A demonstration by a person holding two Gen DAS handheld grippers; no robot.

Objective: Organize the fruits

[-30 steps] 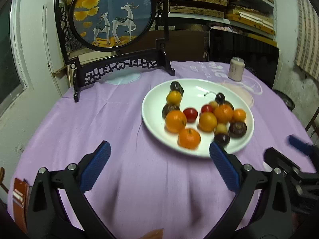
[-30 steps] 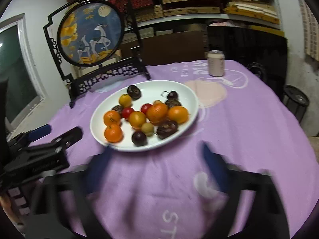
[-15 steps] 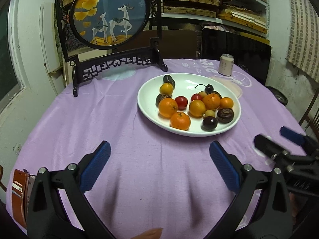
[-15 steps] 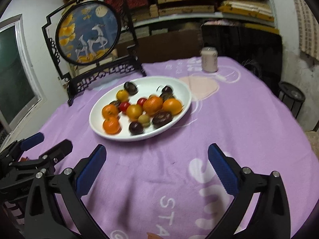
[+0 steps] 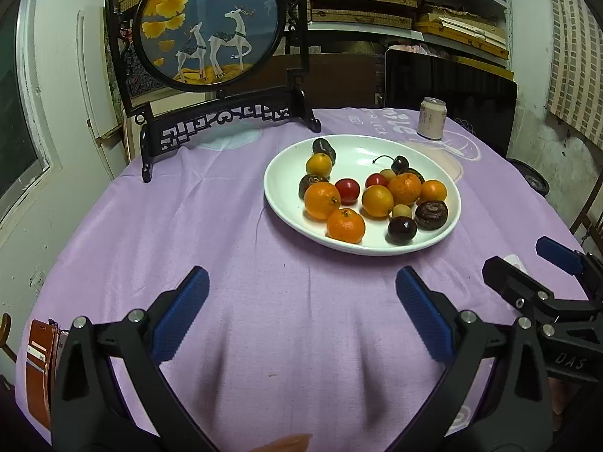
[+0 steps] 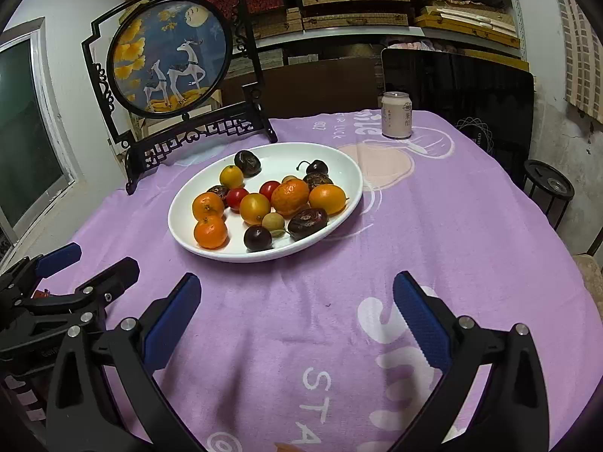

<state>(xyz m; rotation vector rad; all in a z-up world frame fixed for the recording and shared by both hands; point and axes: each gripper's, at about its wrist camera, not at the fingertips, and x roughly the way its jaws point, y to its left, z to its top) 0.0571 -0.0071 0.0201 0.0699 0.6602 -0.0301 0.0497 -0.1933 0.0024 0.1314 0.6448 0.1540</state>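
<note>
A white oval plate [image 5: 354,150] [image 6: 339,158] sits on the purple tablecloth and holds several fruits: oranges [image 5: 345,225] [image 6: 210,231], red cherry tomatoes [image 5: 347,190], dark plums [image 5: 401,229] [image 6: 257,238] and a cherry with a stem [image 5: 399,164]. My left gripper [image 5: 301,312] hovers open over bare cloth in front of the plate, nothing between its blue pads. My right gripper [image 6: 297,312] is likewise open and empty, short of the plate. Each gripper appears at the edge of the other's view: the right gripper [image 5: 542,282], the left gripper [image 6: 64,282].
A black carved stand with a round deer picture [image 5: 211,26] [image 6: 166,52] stands at the table's back left. A pale drink can [image 5: 432,117] [image 6: 395,115] stands at the back right. A dark chair back [image 6: 456,90] rises behind the table. Shelves fill the wall.
Both grippers have drawn back from the plate and steadied, so the plate now sits farther off. Both stay open and empty. The fruits have not moved.
</note>
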